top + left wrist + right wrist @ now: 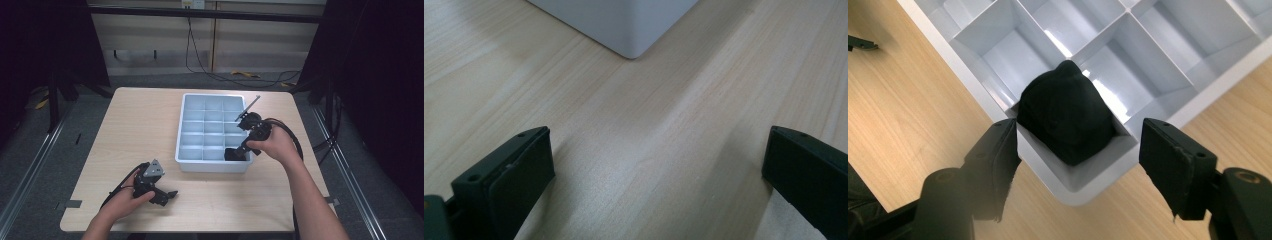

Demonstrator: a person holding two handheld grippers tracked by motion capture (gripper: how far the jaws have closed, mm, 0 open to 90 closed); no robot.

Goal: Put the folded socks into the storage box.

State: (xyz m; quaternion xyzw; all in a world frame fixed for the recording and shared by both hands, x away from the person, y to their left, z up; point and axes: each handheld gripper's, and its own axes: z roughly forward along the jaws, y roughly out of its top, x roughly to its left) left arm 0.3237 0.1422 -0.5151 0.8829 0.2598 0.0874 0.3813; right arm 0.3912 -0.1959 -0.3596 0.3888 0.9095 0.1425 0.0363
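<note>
Wooden table (140, 125): both hand-held grippers spread (right (1078, 150) over black lump (1065, 117) in tray (190, 162)).

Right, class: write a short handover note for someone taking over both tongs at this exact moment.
Left tongs: open, empty, low over the table near its front edge, left of the tray's near corner.
Right tongs: open, straddling the near right corner of the white compartment tray.
Black soft object: sitting in that corner compartment, not gripped.
Done: object appears placed.
Left: probably withdraw the right tongs; the other compartments in sight look empty.
</note>
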